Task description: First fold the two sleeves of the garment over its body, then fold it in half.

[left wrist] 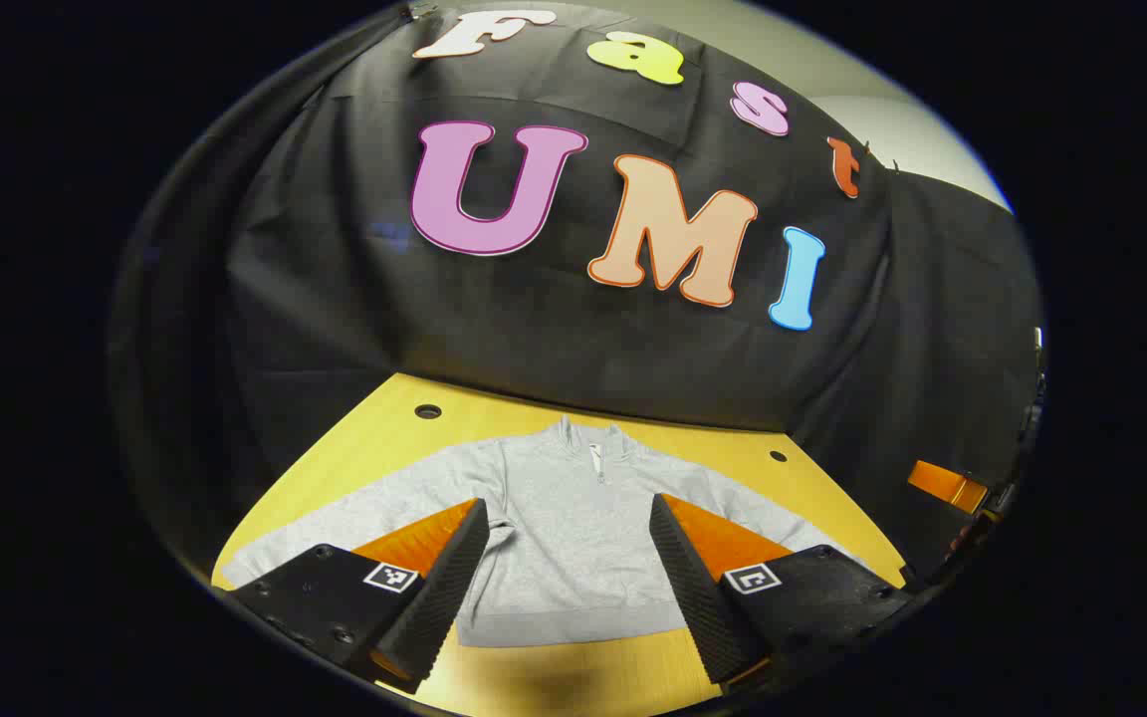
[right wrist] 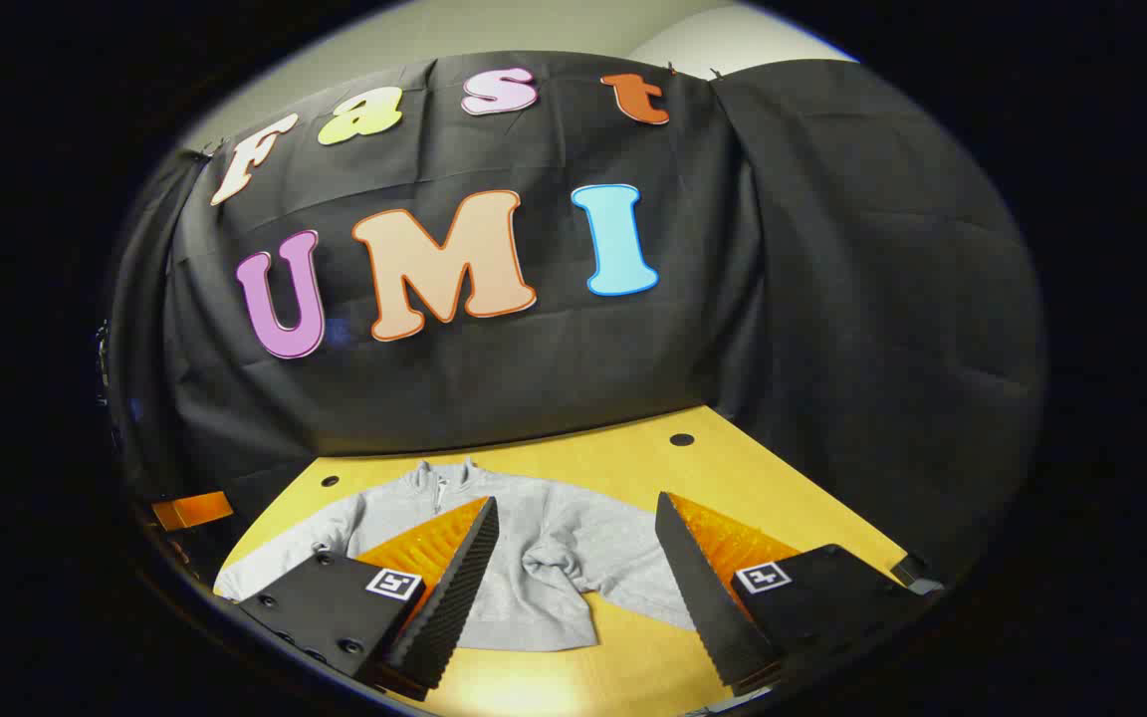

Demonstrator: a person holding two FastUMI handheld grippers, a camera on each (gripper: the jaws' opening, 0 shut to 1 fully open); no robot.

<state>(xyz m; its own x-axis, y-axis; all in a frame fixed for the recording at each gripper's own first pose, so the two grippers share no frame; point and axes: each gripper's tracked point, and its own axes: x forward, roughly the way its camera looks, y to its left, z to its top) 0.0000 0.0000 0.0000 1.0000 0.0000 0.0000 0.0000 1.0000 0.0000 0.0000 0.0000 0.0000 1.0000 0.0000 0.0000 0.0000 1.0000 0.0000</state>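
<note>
Lying flat on a yellow table (left wrist: 573, 672), a grey sweater (left wrist: 573, 538) spreads both sleeves. Left gripper (left wrist: 570, 513) and right gripper (right wrist: 576, 513) hover above, jaws apart, grasping nothing.

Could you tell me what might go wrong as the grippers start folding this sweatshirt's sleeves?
1. The grey sweatshirt lies flat with both sleeves spread wide; each open gripper, left and right, hangs above it, so a shallow pinch may miss the thin fabric.
2. In the right gripper view one sleeve looks rumpled near the hem, which could fold unevenly.
3. The hem sits near the yellow table front edge; dragging might pull it off.
</note>
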